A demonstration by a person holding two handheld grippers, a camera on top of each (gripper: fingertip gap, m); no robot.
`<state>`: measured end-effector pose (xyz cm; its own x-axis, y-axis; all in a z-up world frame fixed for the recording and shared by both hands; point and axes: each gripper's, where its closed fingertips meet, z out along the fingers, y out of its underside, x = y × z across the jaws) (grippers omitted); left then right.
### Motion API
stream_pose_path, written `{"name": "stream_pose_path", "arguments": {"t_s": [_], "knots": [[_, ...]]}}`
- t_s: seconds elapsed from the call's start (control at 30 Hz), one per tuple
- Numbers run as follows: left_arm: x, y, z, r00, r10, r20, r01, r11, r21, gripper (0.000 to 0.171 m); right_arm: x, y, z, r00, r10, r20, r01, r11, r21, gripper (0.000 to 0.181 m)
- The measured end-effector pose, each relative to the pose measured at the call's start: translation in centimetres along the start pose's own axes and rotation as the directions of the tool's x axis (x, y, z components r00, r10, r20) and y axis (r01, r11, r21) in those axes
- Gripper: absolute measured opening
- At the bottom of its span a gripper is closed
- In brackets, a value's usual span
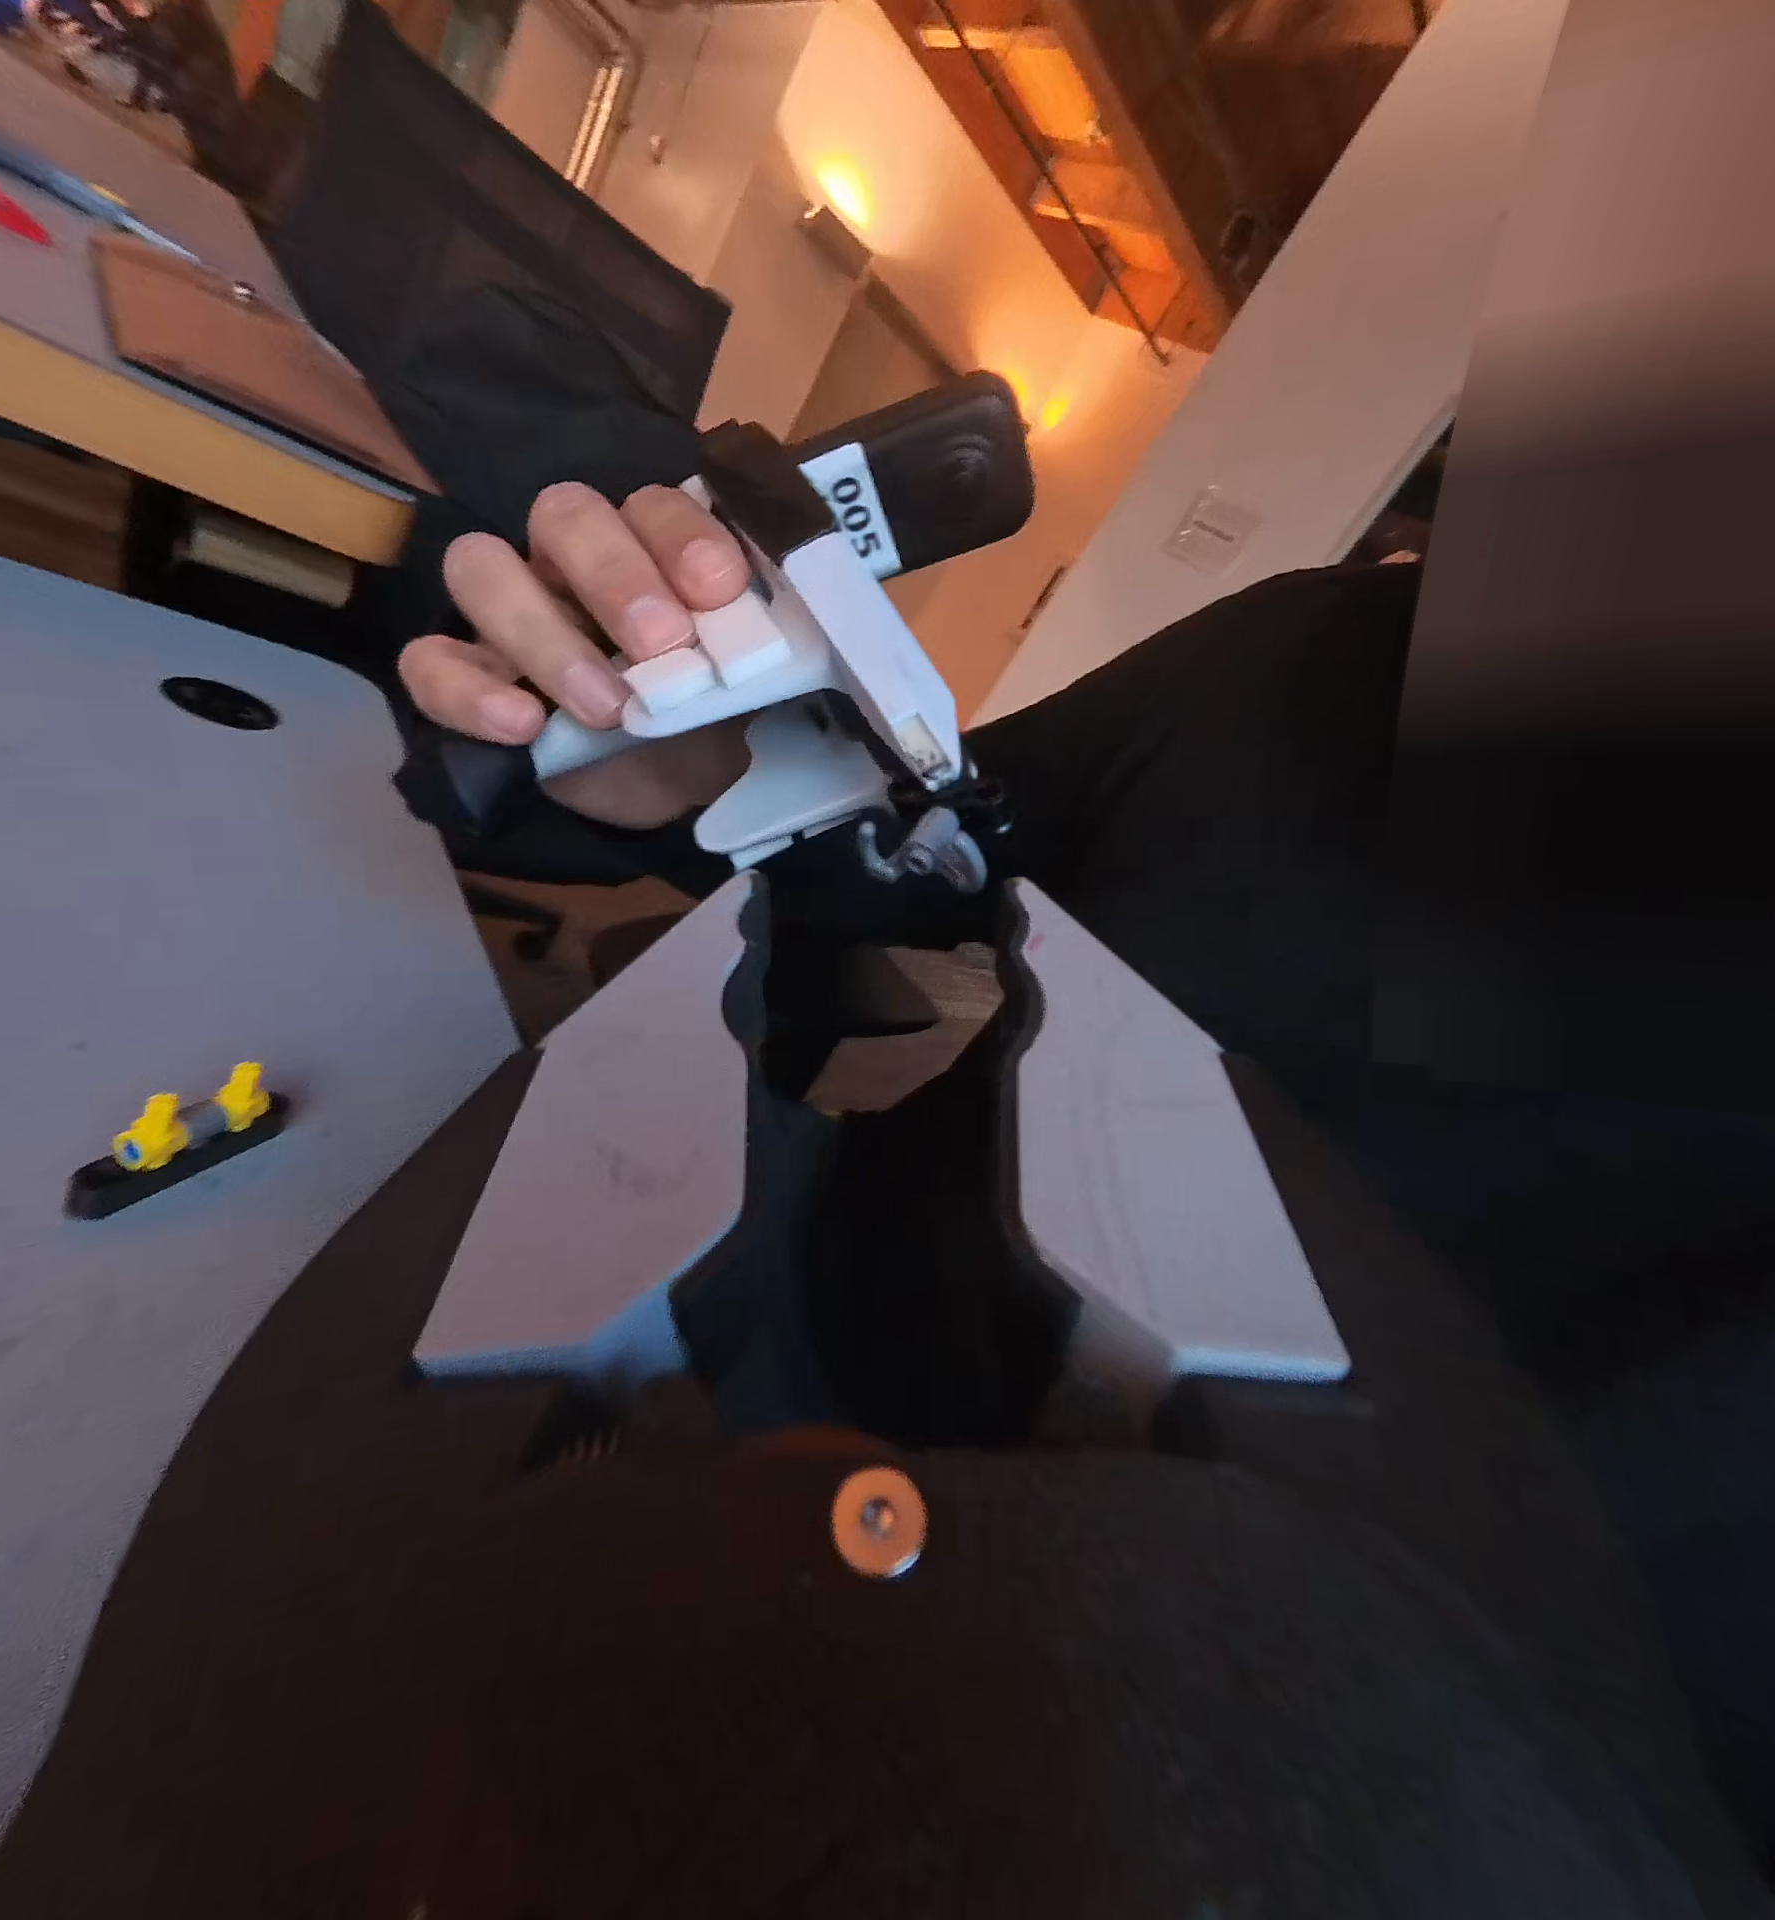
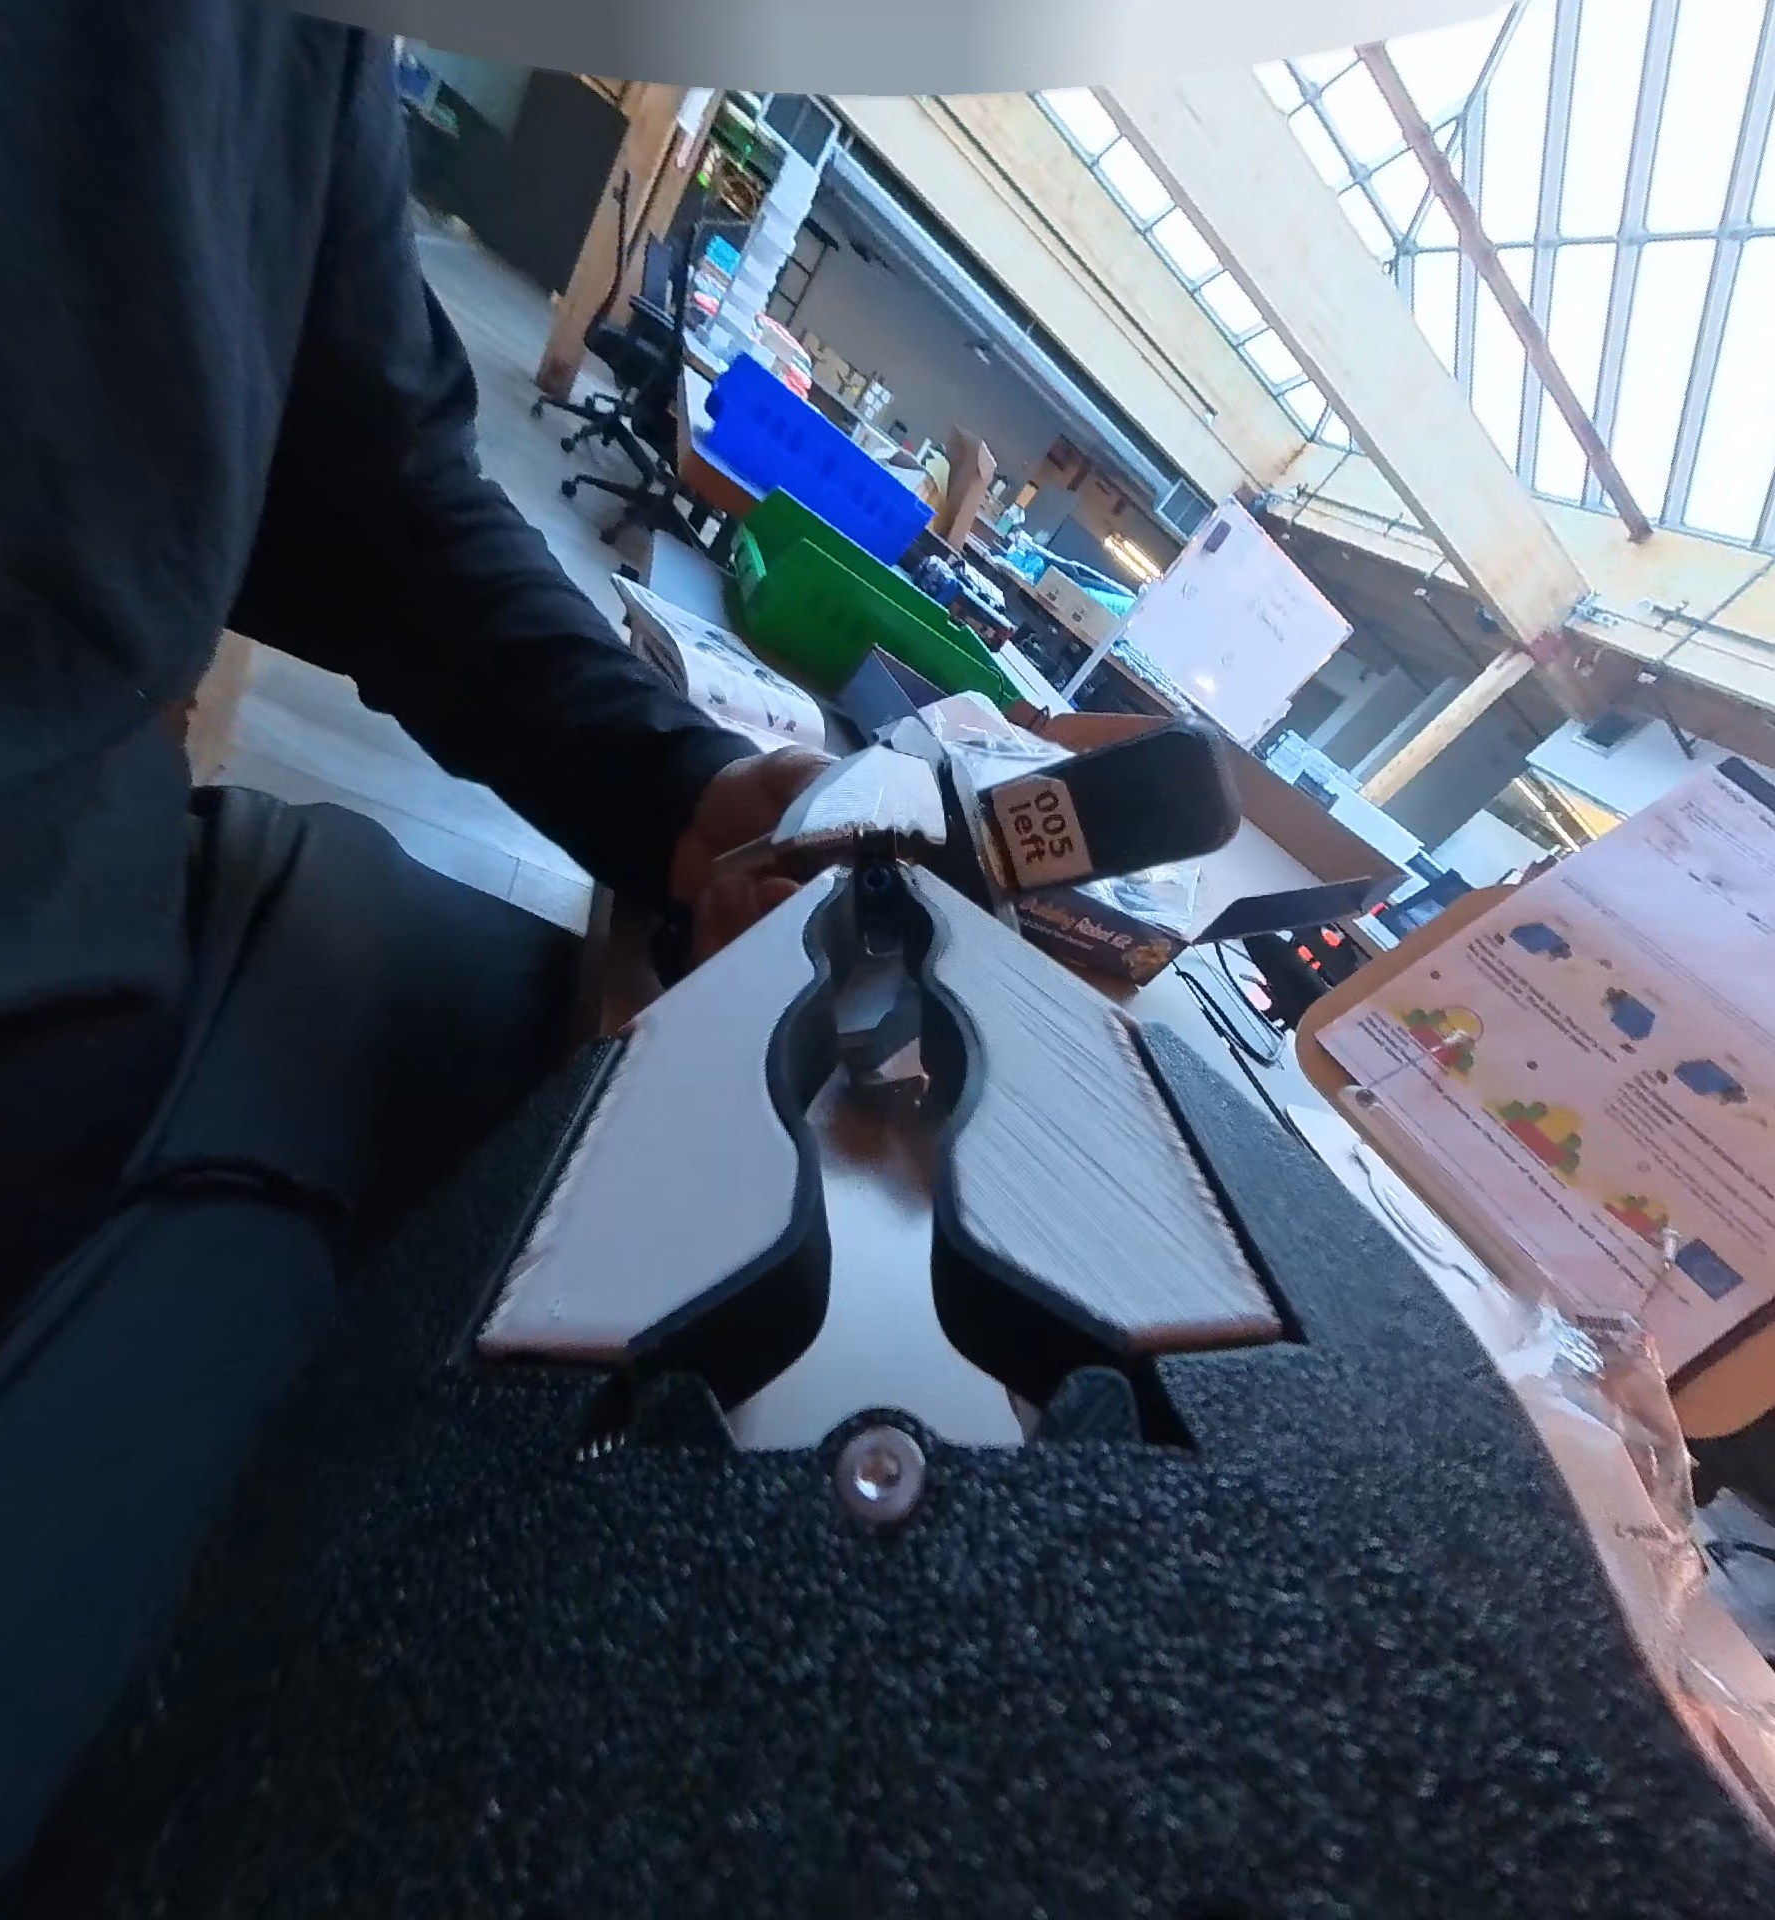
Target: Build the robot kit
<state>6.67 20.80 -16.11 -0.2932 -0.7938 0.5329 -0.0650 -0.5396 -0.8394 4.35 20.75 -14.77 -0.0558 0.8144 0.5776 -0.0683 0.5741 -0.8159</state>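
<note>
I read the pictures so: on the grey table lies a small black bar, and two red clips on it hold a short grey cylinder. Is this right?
Not quite. The two clips are yellow, not red. The rest holds: they sit on the small black bar on the grey table and hold a short grey cylinder. The left wrist view shows it.

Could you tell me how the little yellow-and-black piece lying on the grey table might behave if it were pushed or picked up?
The piece looks like small plastic, so probably light and stiff. Its flat black base rests on the table, so it would likely slide, not roll. The yellow clips holding a grey tube may pop apart if squeezed hard.
</note>
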Motion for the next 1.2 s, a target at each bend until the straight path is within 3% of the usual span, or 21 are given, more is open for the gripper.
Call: {"name": "stream_pose_path", "arguments": {"t_s": [0.13,0.37,0.47,0.57,0.63,0.7,0.77,0.9,1.0,1.07,1.2], "knots": [[1.6,-0.4,0.2,0.993,-0.025,-0.118,0.031,0.998,0.048,0.03,-0.4,0.0,0.5,1.0,-0.004,0.022,0.003,1.0,0.005,0.007],[1.1,-0.7,-0.1,0.992,-0.058,-0.109,0.067,0.994,0.089,0.021,-0.1,0.2,0.4,1.0,-0.006,0.016,0.006,1.0,-0.018,0.007],[-0.5,-0.9,-0.4,0.999,-0.036,0.015,0.035,0.995,0.091,0.021,0.6,1.5,0.0,1.0,-0.009,-0.01,0.008,0.996,-0.086,0.008],[-3.3,-1.1,-1.4,0.96,0.068,0.273,-0.086,0.995,0.055,0.021,1.1,2.9,-0.6,0.999,0.029,-0.041,-0.035,0.988,-0.15,0.02],[-5.0,-1.2,-2.5,0.879,0.172,0.445,-0.183,0.983,-0.018,0.021,1.5,3.6,-1.2,0.992,0.104,-0.067,-0.115,0.977,-0.18,0.023],[-6.5,-1.1,-3.6,0.74,0.323,0.591,-0.286,0.945,-0.158,0.021,2.3,4.5,-1.6,0.972,0.202,-0.118,-0.224,0.952,-0.209,0.023],[-7.4,-0.9,-4.3,0.58,0.478,0.659,-0.361,0.877,-0.318,0.021,3.2,5.3,-2.1,0.937,0.292,-0.191,-0.33,0.919,-0.217,0.02],[-8.4,-1.2,-4.9,0.294,0.656,0.695,-0.419,0.742,-0.523,0.022,4.0,6.8,-2.4,0.831,0.469,-0.298,-0.534,0.823,-0.196,0.017],[-8.7,-1.4,-5.2,0.125,0.721,0.682,-0.418,0.662,-0.622,0.021,3.7,7.8,-2.4,0.706,0.615,-0.351,-0.698,0.69,-0.193,0.011],[-8.5,-1.6,-5.1,0.038,0.754,0.656,-0.426,0.606,-0.672,0.021,3.9,8.5,-2.6,0.637,0.662,-0.395,-0.762,0.619,-0.192,0.01],[-8.2,-1.6,-4.6,-0.057,0.791,0.609,-0.434,0.53,-0.729,0.021,4.5,8.0,-2.3,0.589,0.704,-0.397,-0.796,0.59,-0.134,0.013]]}}
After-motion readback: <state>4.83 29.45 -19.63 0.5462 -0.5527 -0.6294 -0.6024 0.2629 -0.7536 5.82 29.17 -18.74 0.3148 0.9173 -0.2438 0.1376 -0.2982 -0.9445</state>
